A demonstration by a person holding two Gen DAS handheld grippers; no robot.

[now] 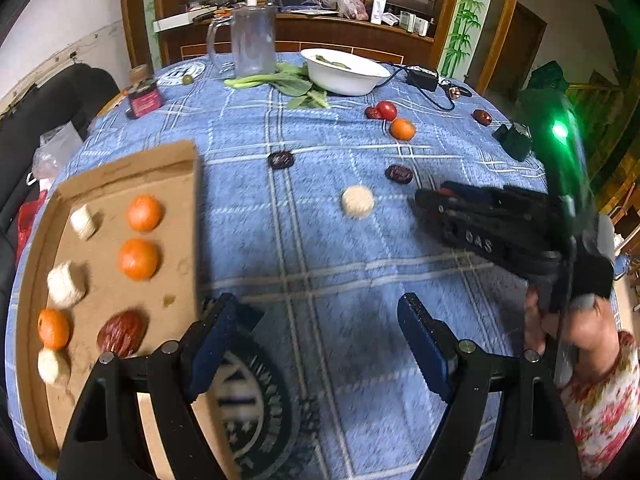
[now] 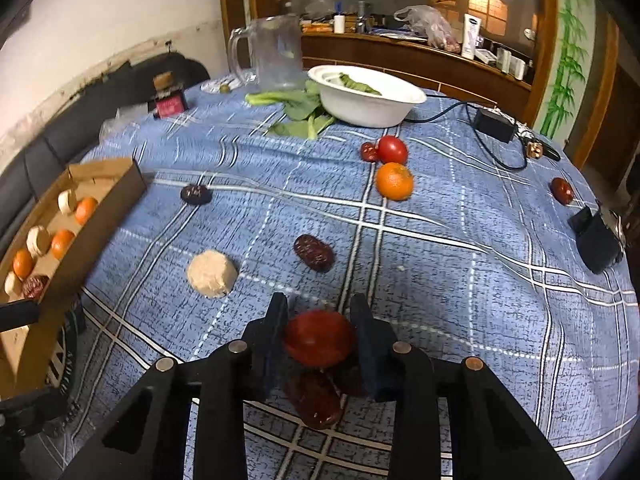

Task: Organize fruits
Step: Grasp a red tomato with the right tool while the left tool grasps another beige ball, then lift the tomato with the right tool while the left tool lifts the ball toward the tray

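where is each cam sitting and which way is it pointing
Left wrist: rides the left claw, angled down over the blue tablecloth toward the cardboard tray; shows its open fingers, the right claw and a hand.
Right wrist: rides the right claw, facing across the table; shows its fingers closed on a red tomato.
Shared: white bowl, glass mug, loose orange, pale round piece.

Table (image 2: 460, 280) is covered in blue plaid cloth. Relative to the white bowl (image 2: 372, 110): greens (image 2: 298, 114) tucked beside, tomato (image 2: 393, 149) and orange (image 2: 395, 181) nearer, cardboard tray (image 2: 100, 196) far left.
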